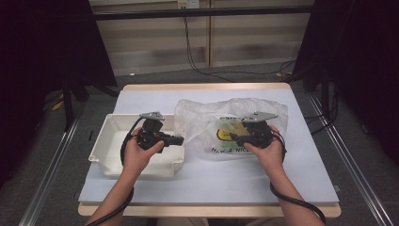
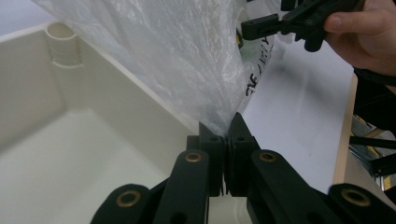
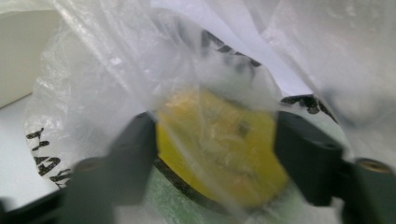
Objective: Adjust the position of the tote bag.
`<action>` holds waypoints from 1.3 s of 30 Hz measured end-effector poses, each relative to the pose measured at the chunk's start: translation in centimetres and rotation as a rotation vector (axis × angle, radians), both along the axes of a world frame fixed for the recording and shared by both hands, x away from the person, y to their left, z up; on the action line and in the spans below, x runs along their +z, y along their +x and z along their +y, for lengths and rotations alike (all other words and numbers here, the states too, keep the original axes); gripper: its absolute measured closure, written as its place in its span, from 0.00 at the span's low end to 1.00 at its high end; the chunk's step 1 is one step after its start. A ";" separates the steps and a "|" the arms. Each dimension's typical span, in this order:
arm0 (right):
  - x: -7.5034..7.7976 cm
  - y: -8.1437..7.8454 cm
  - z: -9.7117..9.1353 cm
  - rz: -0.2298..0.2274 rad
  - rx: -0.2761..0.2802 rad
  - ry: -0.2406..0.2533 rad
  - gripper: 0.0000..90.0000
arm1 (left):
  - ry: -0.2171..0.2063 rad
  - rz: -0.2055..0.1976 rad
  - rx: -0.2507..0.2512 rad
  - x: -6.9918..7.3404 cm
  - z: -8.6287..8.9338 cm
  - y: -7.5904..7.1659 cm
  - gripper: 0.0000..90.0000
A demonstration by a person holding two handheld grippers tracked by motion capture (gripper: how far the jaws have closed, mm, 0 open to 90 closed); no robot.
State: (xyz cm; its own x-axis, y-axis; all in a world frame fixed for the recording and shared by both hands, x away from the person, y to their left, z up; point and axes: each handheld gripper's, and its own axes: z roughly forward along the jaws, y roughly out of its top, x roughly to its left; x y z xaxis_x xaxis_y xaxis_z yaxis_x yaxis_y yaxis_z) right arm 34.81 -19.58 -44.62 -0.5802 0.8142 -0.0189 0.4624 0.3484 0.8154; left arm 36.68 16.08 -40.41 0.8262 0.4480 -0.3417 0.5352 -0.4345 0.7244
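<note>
Left gripper view: left gripper (image 2: 227,140) pinches the thin translucent plastic bag (image 2: 177,60), limp and slippery; right gripper (image 3: 215,140) gapes around it.

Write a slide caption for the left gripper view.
Left gripper pinches the plastic bag's edge beside the white bin.

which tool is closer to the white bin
Left. The left tool hangs over the white bin's right rim, shut on the plastic bag's edge. The right tool is farther right, over the bag, jaws open.
</note>
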 end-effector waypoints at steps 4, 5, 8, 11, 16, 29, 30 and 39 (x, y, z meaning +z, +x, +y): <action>-0.4 0.1 -0.1 0.043 0.007 0.017 0.81 | -0.004 -0.007 0.007 0.0 0.0 0.0 0.98; -0.5 0.1 -0.1 0.052 0.018 0.019 0.88 | -0.005 -0.008 0.008 0.0 0.0 0.0 0.98; -0.5 -0.2 -0.3 0.069 0.042 0.046 0.99 | -0.005 -0.015 0.010 0.1 0.1 0.0 0.97; -0.8 -1.0 -0.5 0.094 0.067 0.053 1.00 | -0.010 -0.016 0.012 0.1 0.0 0.1 0.96; -1.9 -2.9 -0.8 0.155 0.104 0.082 1.00 | -0.010 -0.023 0.019 0.1 -0.3 0.0 0.97; -1.7 -5.1 -1.0 0.105 0.083 0.083 0.47 | 0.001 -0.015 0.013 -0.1 -0.8 0.0 0.99; -1.5 -5.0 -0.9 0.095 0.071 0.081 0.40 | 0.003 -0.014 0.012 -0.2 -0.8 0.0 0.99; 0.0 -3.7 -0.1 0.052 0.059 0.085 0.29 | 0.003 -0.014 0.010 -0.1 -0.7 0.1 0.99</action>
State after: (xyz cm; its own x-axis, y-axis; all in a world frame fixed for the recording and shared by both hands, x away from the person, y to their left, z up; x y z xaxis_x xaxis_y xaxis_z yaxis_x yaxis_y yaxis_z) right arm 31.06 -19.71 -44.58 -0.6254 0.7762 0.0801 0.4857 0.3069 0.8185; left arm 36.80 15.34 -40.52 0.8260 0.4577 -0.3290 0.5298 -0.4311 0.7304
